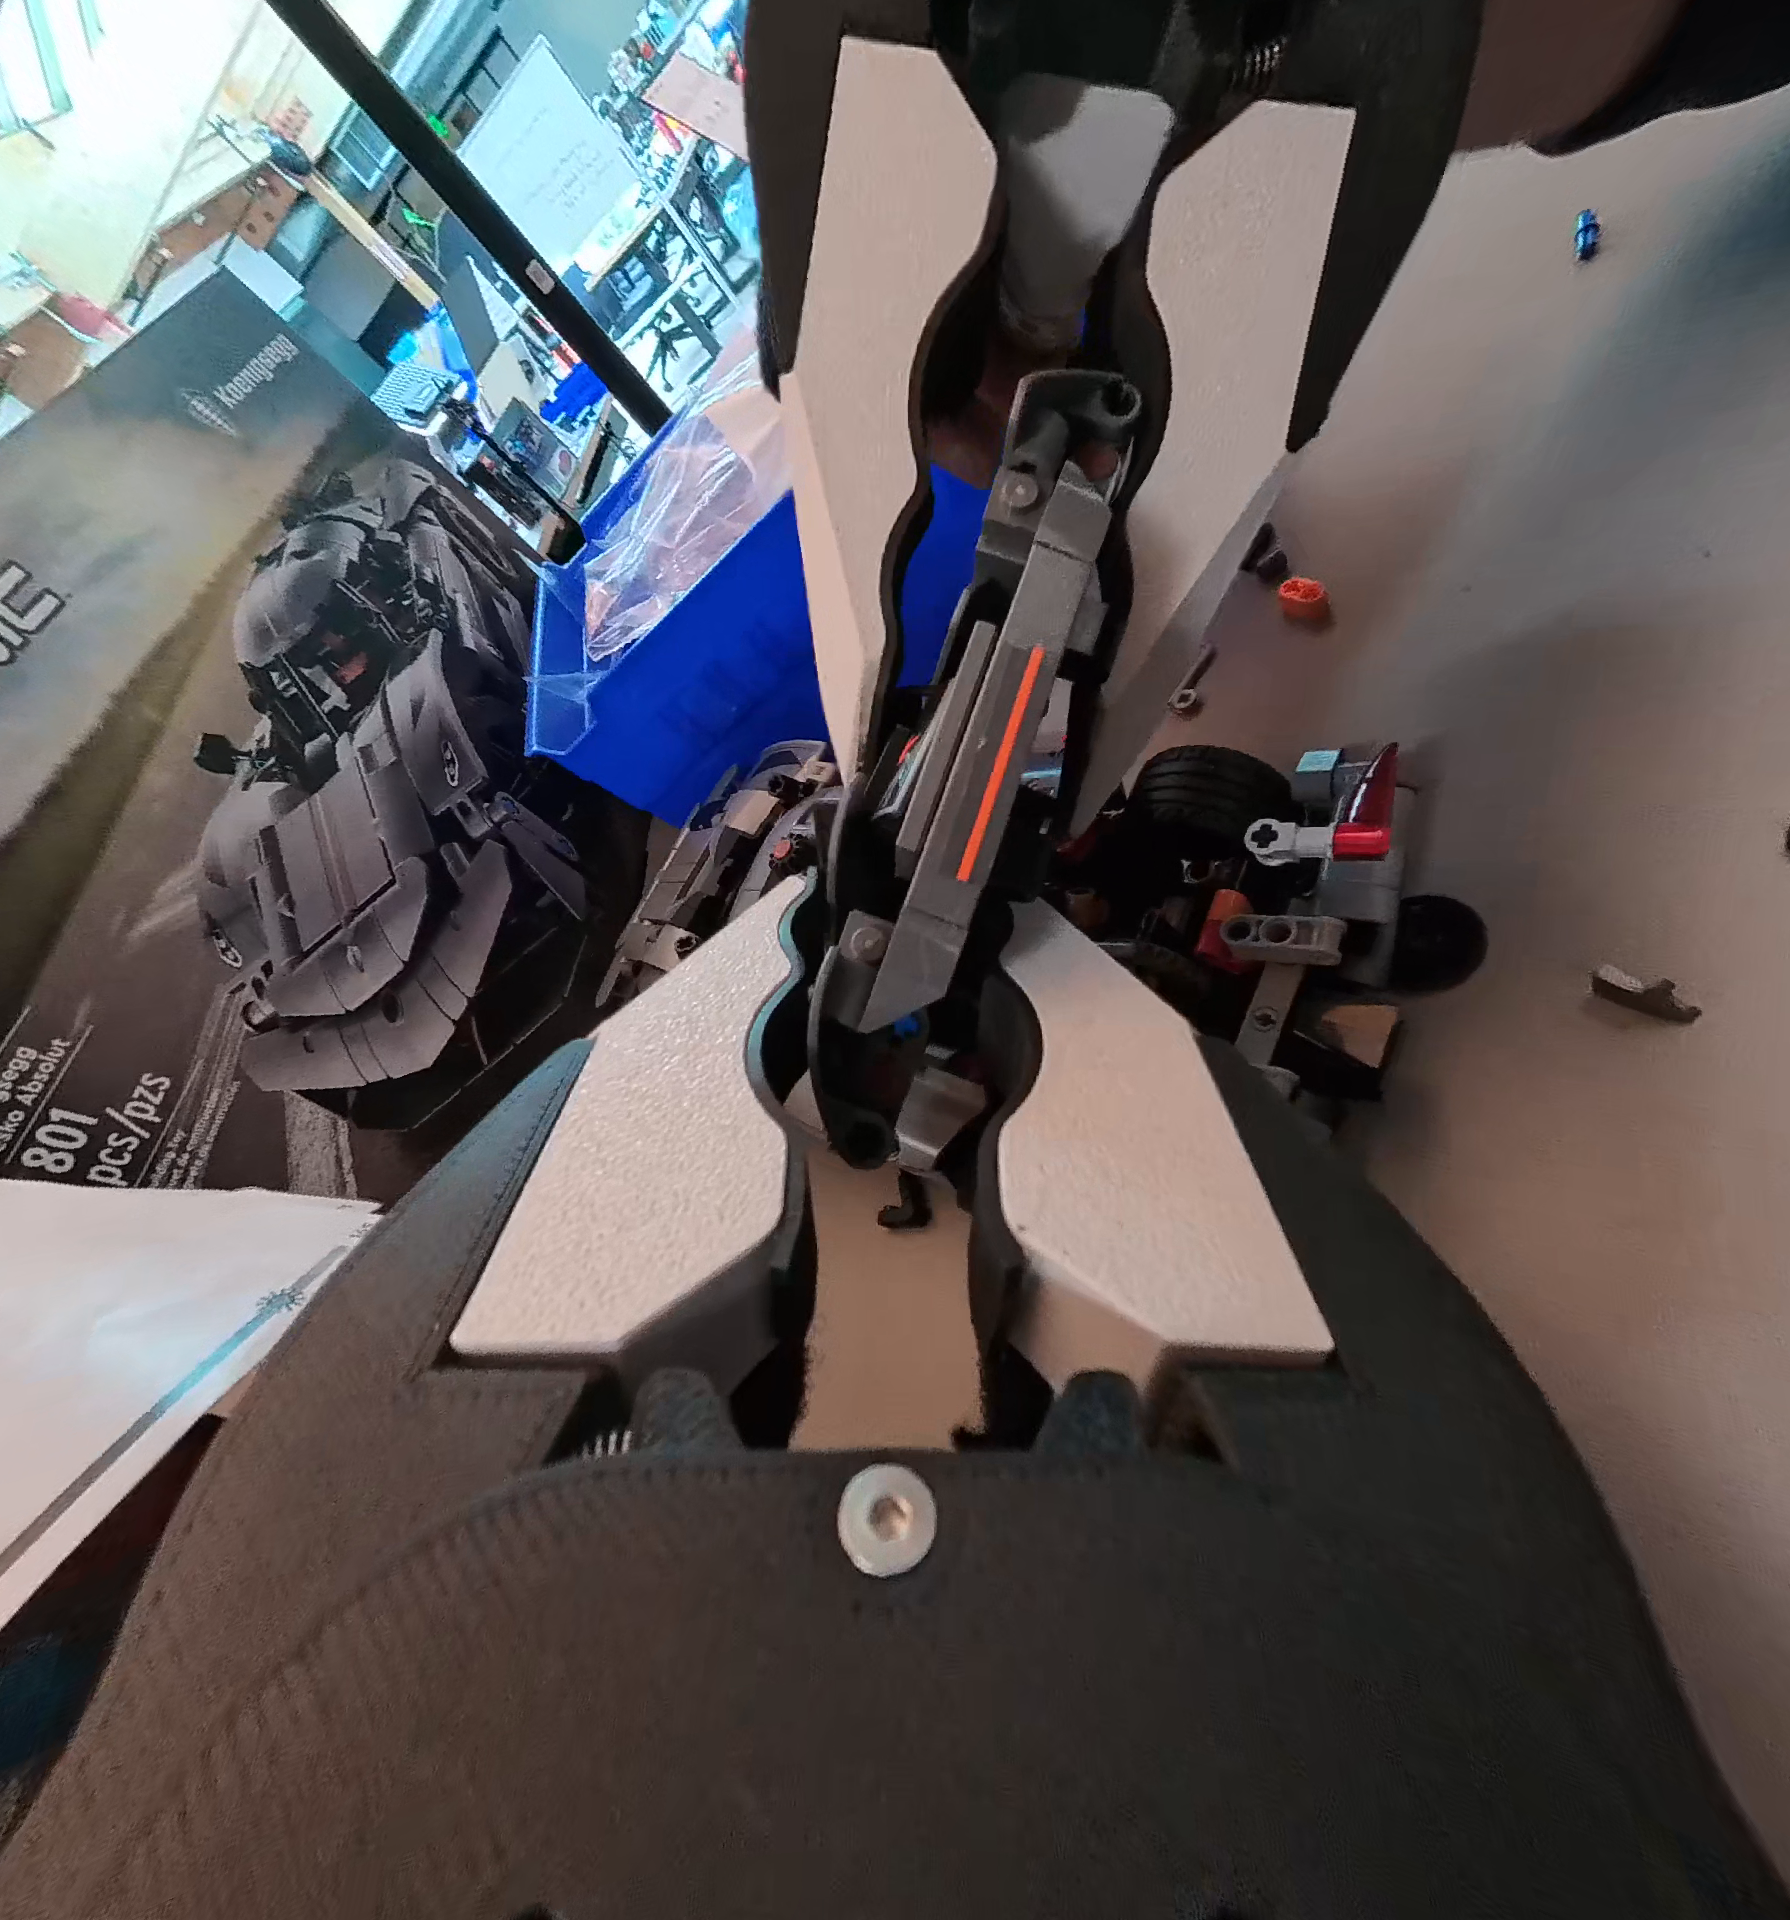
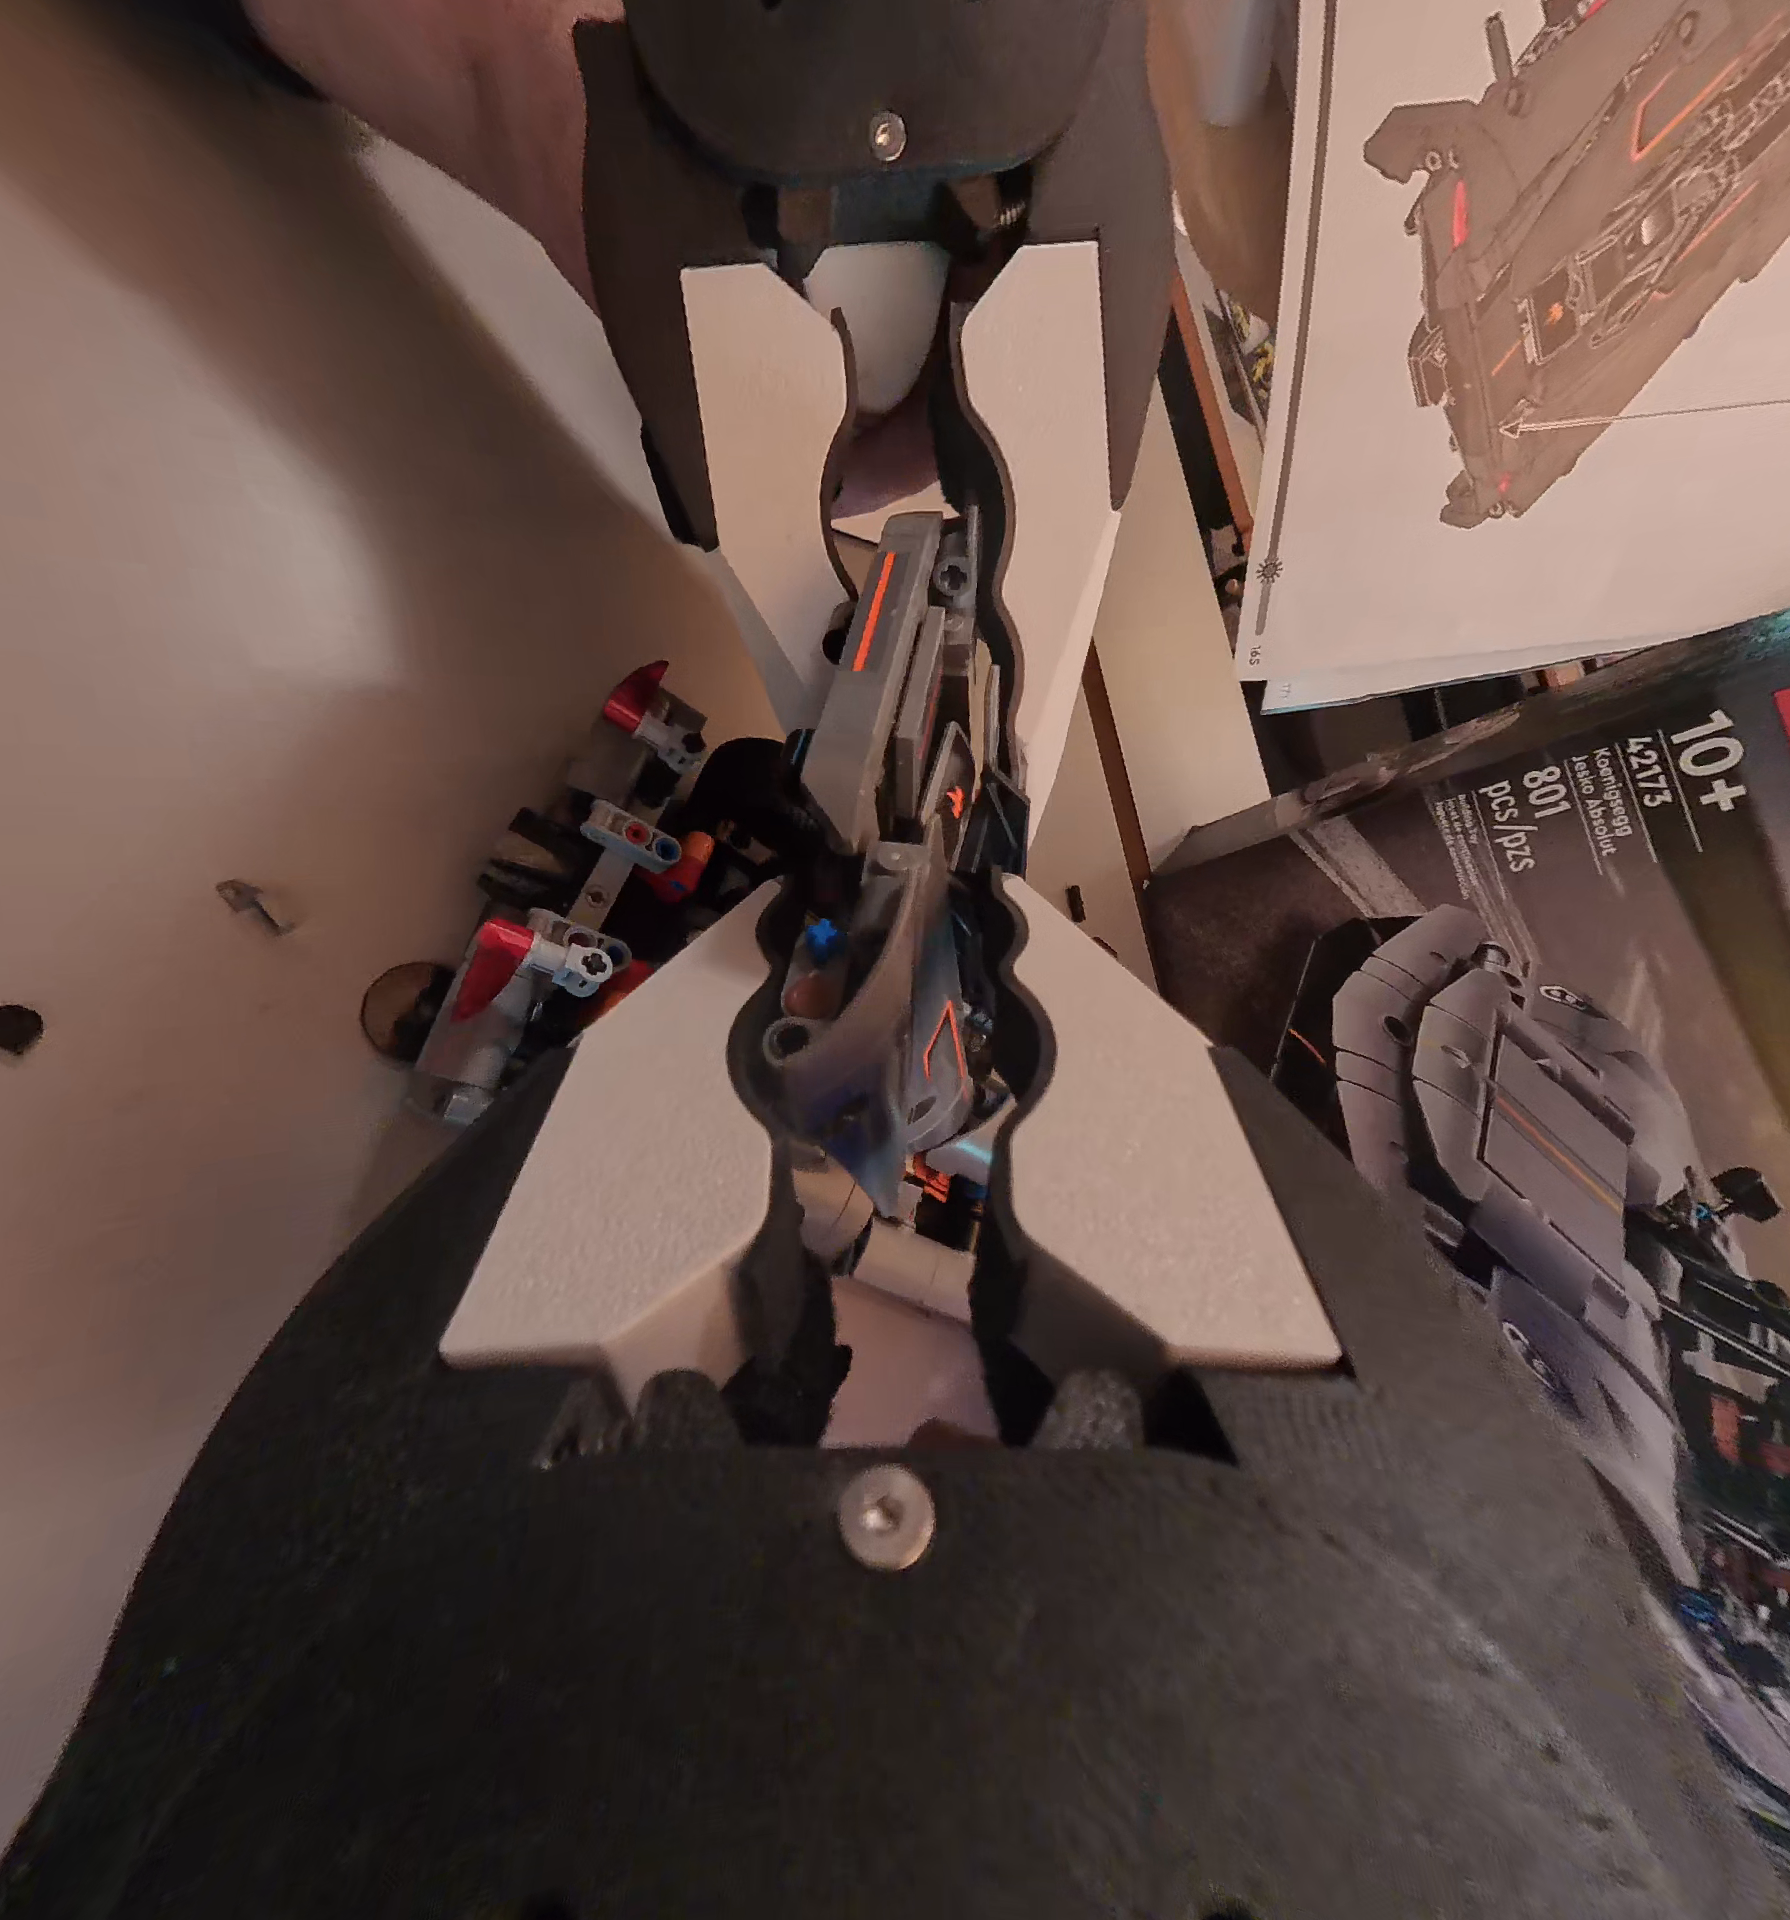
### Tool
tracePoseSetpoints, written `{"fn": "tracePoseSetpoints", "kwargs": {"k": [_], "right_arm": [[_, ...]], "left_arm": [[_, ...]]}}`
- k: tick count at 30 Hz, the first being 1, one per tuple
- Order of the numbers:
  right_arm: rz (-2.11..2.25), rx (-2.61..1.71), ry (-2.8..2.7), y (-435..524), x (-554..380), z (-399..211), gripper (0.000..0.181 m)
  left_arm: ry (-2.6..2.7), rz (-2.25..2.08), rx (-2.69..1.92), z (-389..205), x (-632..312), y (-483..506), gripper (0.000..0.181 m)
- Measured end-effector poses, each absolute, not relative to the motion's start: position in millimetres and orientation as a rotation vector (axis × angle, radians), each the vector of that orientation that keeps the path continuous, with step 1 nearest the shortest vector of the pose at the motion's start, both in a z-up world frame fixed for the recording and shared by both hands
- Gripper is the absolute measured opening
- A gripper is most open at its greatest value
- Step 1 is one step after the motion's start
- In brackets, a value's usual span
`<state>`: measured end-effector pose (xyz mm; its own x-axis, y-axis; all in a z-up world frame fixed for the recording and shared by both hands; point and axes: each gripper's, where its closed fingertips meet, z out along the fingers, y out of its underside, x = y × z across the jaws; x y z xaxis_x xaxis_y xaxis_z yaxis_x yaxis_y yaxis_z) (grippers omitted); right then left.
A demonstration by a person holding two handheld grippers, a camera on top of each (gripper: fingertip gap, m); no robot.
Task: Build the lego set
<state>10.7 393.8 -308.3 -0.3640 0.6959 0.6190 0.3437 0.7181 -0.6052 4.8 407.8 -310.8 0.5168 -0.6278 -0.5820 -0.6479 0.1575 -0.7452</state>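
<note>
1. White table [image 1: 1597, 520], left wrist view: my left gripper [image 1: 896, 925] clamps the grey panel piece [image 1: 984, 748] (orange stripe), above the half-built car [image 1: 1286, 883]; blue bin [image 1: 693, 665] behind.
2. Right wrist view: my right gripper [image 2: 891, 894] clamps the same piece [image 2: 870, 707]; set box [image 2: 1545, 1039] alongside.

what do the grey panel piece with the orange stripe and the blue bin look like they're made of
Grey panel piece: looks like hard moulded plastic, matt with a faint sheen, crisp edges and pin holes. Blue bin: probably rigid plastic too, glossier, with light glinting on its rim.
</note>
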Motion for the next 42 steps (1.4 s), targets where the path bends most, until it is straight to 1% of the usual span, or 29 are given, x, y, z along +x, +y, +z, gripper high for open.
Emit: {"fn": "tracePoseSetpoints", "kwargs": {"k": [2,6,13,20,24,32,42], "right_arm": [[0.518,-0.807,-1.963,393.0,10.0,-307.3,0.032],[0.558,-0.826,-1.959,391.5,8.5,-309.1,0.038],[0.482,-0.808,-1.942,393.0,6.5,-309.9,0.033],[0.463,-0.795,-1.936,392.4,5.4,-310.3,0.035],[0.451,-0.791,-1.933,393.7,5.6,-309.7,0.03],[0.414,-0.785,-1.937,394.8,5.8,-310.2,0.029],[0.52,-0.828,-1.91,397.0,7.2,-307.2,0.028]], "left_arm": [[1.146,0.019,-1.509,-311.0,4.5,407.7,0.024],[1.151,0.024,-1.49,-311.6,3.3,406.0,0.025],[1.13,-0.022,-1.479,-312.7,0.1,405.2,0.025],[1.141,0.015,-1.489,-314.1,-0.1,406.5,0.025],[1.126,-0.015,-1.509,-314.3,0.2,407.1,0.024],[1.139,-0.003,-1.534,-314.6,0.2,407.5,0.024],[1.172,0.121,-1.524,-309.2,1.2,407.8,0.022]]}}
